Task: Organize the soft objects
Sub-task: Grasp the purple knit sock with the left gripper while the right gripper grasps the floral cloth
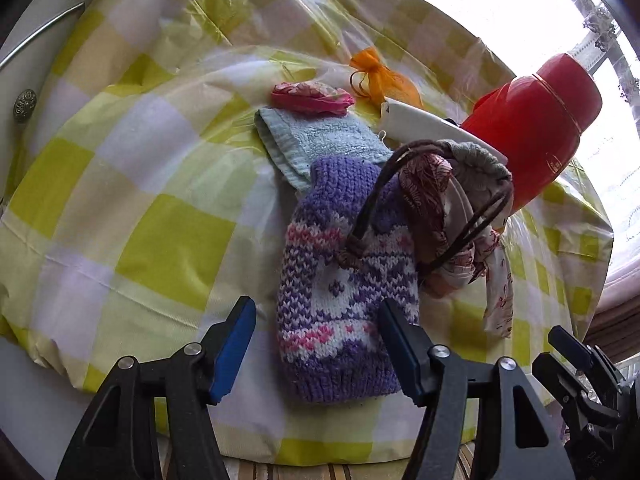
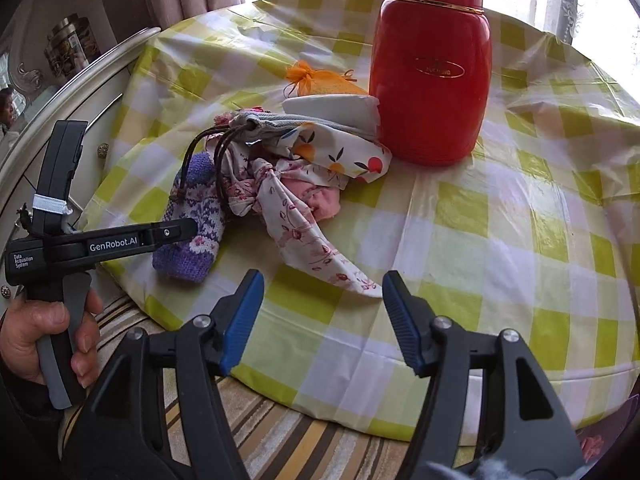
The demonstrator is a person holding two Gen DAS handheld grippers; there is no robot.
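1. The left gripper [image 1: 318, 350] hangs at the bottom centre of the left wrist view, its blue-padded fingers [image 1: 234, 350] spread wide on either side of the near end of a purple knitted piece [image 1: 340, 300], without touching it.
2. That knitted piece lies lengthwise on the surface [image 1: 140, 240], which wears a yellow-and-white checked cloth under clear plastic.
3. Its far end overlaps a pale blue towel [image 1: 320, 140]; a crumpled pink cloth [image 1: 312, 96] sits just beyond the towel, toward the upper middle.
4. An orange mesh pouch [image 1: 376, 76] tied with a ribbon lies further back, beside a white dish [image 1: 432, 128].
5. A grey drawstring bag [image 1: 472, 160] with dark cords [image 1: 372, 208] rests against the knitted piece's right side, its cords draped across the wool.
6. A red flask [image 2: 432, 76] stands upright in the upper centre of the right wrist view, just behind a heap of floral fabric [image 2: 296, 208].
7. The right gripper [image 2: 322, 320] sits at the bottom centre of that view, fingers [image 2: 244, 320] wide and empty, near the tail of the floral fabric.
8. At the lower left of that view, a hand [image 2: 36, 340] grips the handle of the left gripper.
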